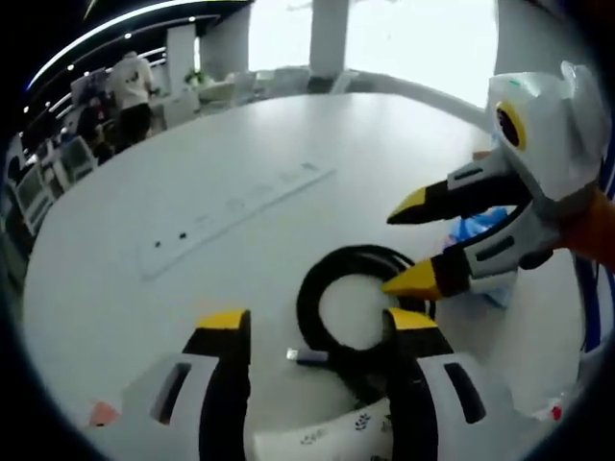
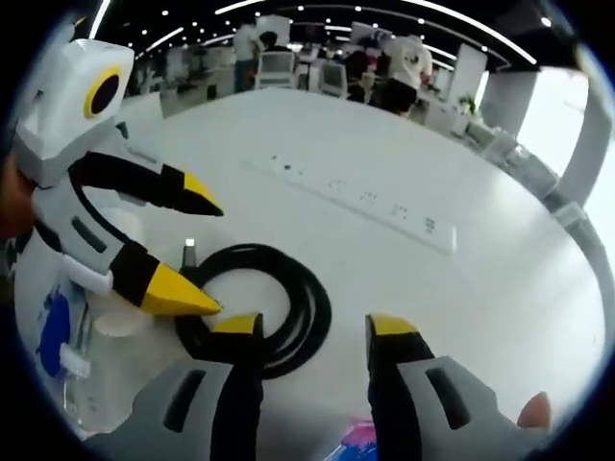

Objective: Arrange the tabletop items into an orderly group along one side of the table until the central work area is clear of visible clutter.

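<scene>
Left tongs wide, over coiled cable; right tongs wide, beside it.

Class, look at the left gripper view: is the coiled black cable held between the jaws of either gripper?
No. The coiled black cable lies flat on the white table, with the left gripper and right gripper both open beside it.

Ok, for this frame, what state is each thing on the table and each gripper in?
Black coiled cable: lying flat in a loop on the table, one plug end free, not gripped.
Left gripper: jaws open, over the coil.
Right gripper: jaws open, at the coil's edge.
White recessed socket strip: set flush in the round white table.
Blue and white packet: lying beside the coil, partly hidden.
</scene>
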Available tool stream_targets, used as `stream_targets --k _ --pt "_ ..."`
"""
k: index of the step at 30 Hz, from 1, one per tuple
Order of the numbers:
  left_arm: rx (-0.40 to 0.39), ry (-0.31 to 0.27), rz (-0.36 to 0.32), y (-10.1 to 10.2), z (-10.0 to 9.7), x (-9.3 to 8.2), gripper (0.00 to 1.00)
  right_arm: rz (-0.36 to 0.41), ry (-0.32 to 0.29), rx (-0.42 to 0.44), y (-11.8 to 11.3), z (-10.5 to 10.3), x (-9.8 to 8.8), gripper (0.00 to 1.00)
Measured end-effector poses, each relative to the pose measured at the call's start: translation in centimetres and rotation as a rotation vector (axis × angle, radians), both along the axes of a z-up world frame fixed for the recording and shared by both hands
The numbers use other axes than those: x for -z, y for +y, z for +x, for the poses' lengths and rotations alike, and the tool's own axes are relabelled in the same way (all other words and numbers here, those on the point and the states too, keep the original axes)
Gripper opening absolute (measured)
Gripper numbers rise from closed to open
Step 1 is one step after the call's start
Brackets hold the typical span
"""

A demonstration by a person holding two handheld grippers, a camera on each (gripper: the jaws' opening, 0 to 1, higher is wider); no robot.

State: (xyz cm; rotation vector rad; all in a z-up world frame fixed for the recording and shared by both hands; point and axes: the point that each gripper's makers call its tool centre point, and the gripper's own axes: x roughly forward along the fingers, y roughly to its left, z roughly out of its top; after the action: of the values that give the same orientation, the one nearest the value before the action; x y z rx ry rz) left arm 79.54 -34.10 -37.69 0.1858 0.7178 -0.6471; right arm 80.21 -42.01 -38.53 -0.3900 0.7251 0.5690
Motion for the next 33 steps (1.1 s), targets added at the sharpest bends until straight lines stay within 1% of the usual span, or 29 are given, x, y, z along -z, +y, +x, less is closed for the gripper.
stream_targets --k 2,4,10,13,18,20,22,23,24,26,31,33 --pt "0.019 0.011 -0.002 -0.3 -0.2 0.2 0.44 0.001 0.018 0.012 -0.1 -0.1 0.4 0.38" --pt "0.028 0.016 -0.004 -0.4 -0.2 0.4 0.41 0.014 0.03 0.021 0.0 -0.1 0.6 0.37" --pt "0.033 0.024 -0.001 -0.6 -0.3 0.8 0.39 0.025 0.049 0.026 0.4 -0.3 0.8 0.34" --pt "0.034 0.038 -0.008 -0.8 -0.4 1.0 0.35 0.028 0.056 0.03 0.5 -0.3 0.9 0.33" --pt "0.028 0.043 -0.003 -0.9 -0.3 1.3 0.34 0.045 0.075 0.038 0.9 -0.4 1.3 0.32" --pt "0.028 0.045 -0.002 -0.9 -0.3 1.4 0.31 0.048 0.08 0.04 1.1 -0.5 1.5 0.31" --pt "0.022 0.064 0.001 -0.8 -0.5 1.8 0.29 0.053 0.079 0.04 1.3 -0.5 1.4 0.3" --pt "0.022 0.072 0.0 -0.9 -0.7 2.0 0.26 0.053 0.08 0.04 1.3 -0.5 1.4 0.29" --pt "0.021 0.052 0.002 -1.0 -0.3 1.8 0.24 0.053 0.078 0.043 1.3 -0.5 1.5 0.29" --pt "0.021 0.051 0.022 -1.0 -0.3 1.9 0.22 0.049 0.072 0.042 1.4 -0.3 1.5 0.28" --pt "0.013 0.046 0.025 -0.9 -0.1 1.9 0.2 0.024 0.044 0.032 1.3 -0.2 1.2 0.23" --pt "0.006 0.04 0.042 -0.8 0.0 1.9 0.15 0.013 0.038 0.029 1.2 -0.2 1.1 0.21"
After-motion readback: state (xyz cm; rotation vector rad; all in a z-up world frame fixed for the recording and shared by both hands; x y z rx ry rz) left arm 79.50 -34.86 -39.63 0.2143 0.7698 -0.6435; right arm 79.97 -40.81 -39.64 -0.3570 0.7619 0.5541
